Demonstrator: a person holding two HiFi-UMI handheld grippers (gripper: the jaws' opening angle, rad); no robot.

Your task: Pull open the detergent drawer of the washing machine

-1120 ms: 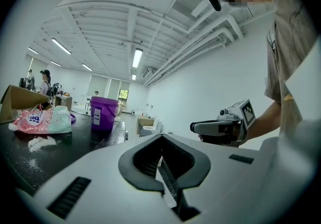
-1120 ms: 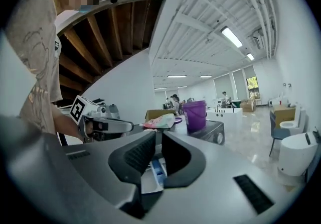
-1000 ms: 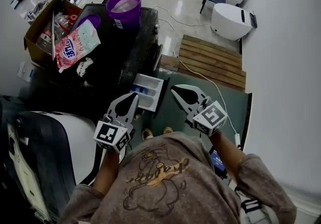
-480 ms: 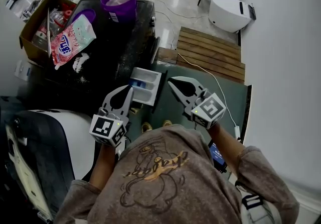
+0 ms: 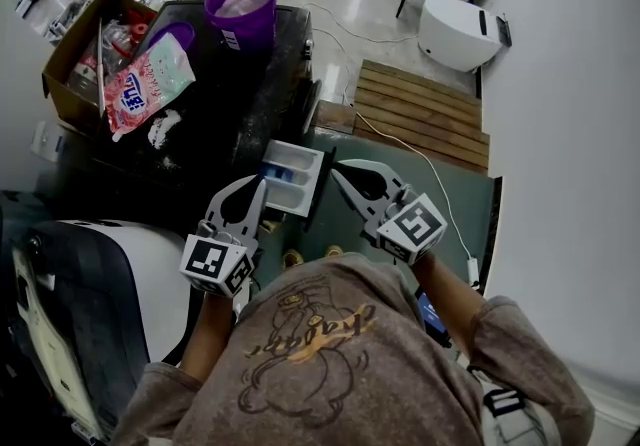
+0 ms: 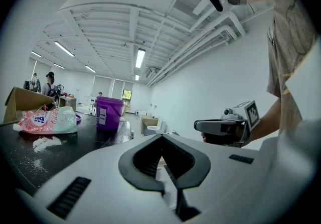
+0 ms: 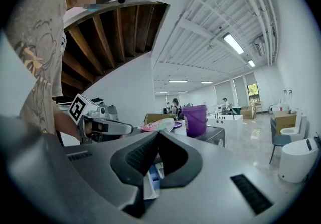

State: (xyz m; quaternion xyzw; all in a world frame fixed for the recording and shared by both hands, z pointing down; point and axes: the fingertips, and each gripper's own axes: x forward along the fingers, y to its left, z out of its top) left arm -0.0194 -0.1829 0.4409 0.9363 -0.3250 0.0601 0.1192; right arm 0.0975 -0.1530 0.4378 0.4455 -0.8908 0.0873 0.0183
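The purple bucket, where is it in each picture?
Head view: the purple bucket is near the top, left of middle.
Left gripper view: the bucket is at middle left.
Right gripper view: the bucket is just right of centre.
Shared landmark: the pink bag lying near it shows in all three views.

Left tongs (image 5: 262, 183) and right tongs (image 5: 336, 170) sit closed.

Purple bucket (image 5: 243, 24), pink detergent pouch (image 5: 146, 84), white drawer (image 5: 308, 174), brown slatted pallet (image 5: 425, 119)
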